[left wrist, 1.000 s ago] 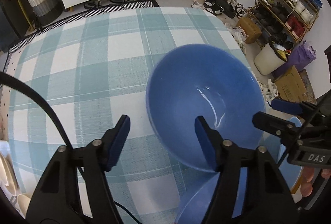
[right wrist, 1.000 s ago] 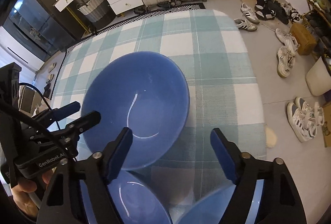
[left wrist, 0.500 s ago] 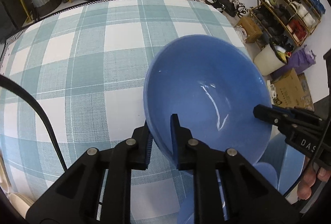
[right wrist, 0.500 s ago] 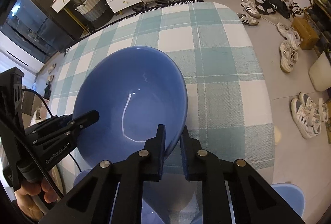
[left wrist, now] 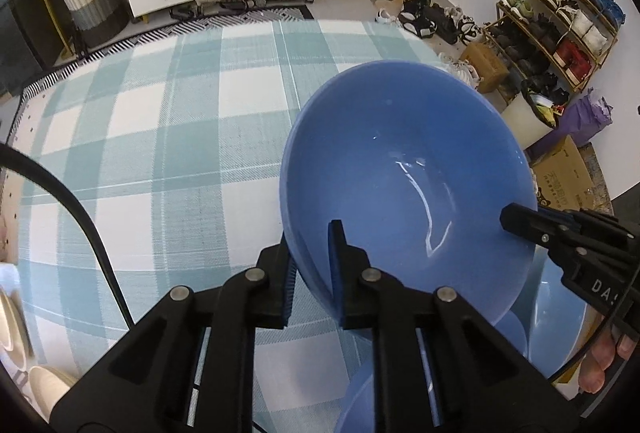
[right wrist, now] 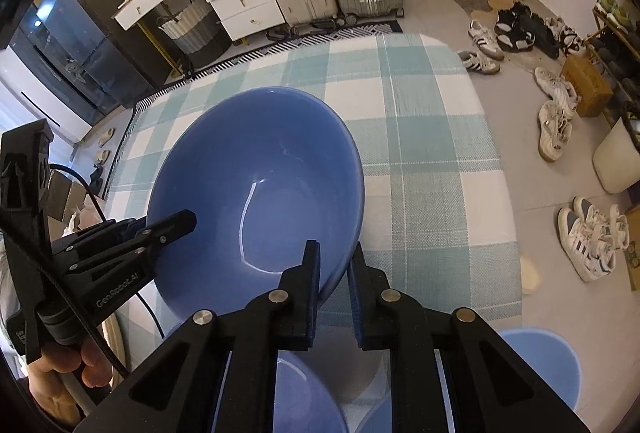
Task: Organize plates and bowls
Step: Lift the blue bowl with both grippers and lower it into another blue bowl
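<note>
On the left, the left gripper (left wrist: pixel 312 265) has its two black fingers clamped on the near-left rim of a large glossy blue bowl (left wrist: pixel 404 185), one pad inside the wall and one outside. Its jaws have just been closing, with the rim between them. The bowl sits over the teal-and-white checked tablecloth (left wrist: pixel 160 153), a little right of the middle, and it looks tilted and slightly raised, though I cannot tell for sure if its base is free of the cloth. On the right, the right gripper (right wrist: pixel 334 275) grasps the opposite rim of the same bowl in the same way; its jaws have also just been closing on that rim. Below the grippers, more blue bowls (right wrist: pixel 304 397) lie close to the near edge of the table.

I judge the step in hand to be the two-handed lift of this bowl. The next move probably calls for carrying it level over one of the near bowls and nesting it inside, both hands moving together so the rim does not slip.
</note>
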Demonstrator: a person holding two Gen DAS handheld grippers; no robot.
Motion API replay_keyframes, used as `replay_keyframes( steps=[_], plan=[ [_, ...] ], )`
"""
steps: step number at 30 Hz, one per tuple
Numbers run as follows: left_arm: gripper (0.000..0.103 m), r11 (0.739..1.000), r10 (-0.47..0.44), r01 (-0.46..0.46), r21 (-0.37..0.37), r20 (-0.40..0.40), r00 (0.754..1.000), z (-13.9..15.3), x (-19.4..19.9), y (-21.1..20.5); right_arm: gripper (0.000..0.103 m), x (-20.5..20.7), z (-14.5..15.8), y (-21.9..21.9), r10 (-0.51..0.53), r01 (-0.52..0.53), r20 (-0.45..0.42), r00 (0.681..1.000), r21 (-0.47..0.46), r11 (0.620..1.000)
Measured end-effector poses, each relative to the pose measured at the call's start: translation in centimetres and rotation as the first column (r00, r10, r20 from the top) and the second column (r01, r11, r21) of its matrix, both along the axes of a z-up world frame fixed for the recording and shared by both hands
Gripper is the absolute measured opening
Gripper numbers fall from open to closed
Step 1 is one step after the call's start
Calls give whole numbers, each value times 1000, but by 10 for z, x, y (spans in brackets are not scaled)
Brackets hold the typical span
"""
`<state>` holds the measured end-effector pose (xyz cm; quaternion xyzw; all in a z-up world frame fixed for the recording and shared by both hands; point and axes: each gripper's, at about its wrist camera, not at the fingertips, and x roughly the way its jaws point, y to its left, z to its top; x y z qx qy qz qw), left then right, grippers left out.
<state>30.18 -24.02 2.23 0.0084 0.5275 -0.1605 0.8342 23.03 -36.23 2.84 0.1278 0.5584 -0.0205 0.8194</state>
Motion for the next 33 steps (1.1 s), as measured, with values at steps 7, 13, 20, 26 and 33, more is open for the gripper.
replay_keyframes(
  steps=[7, 13, 20, 26, 33],
  plan=[
    [11, 1000, 6, -6, -7, 54, 998, 42, -25, 9, 13, -19, 36, 12, 7, -6, 42, 999, -22, 1000],
    [11, 1000, 5, -5, 1, 77, 997, 72, -55, 14, 13, -43, 63, 21, 9, -8, 60, 998, -20, 1000],
    [11, 1000, -5, 4, 14, 82, 997, 85, -105, 15, 13, -82, 74, 34, 3, -1, 59, 998, -26, 1000],
    [11, 1000, -9, 7, 24, 77, 997, 83, -147, 16, 13, -115, 74, 45, -3, 4, 49, 999, -29, 1000],
    [11, 999, -14, 12, 33, 59, 998, 73, -183, 18, 13, -147, 68, 58, 1, 0, 30, 1000, -28, 1000]
  ],
)
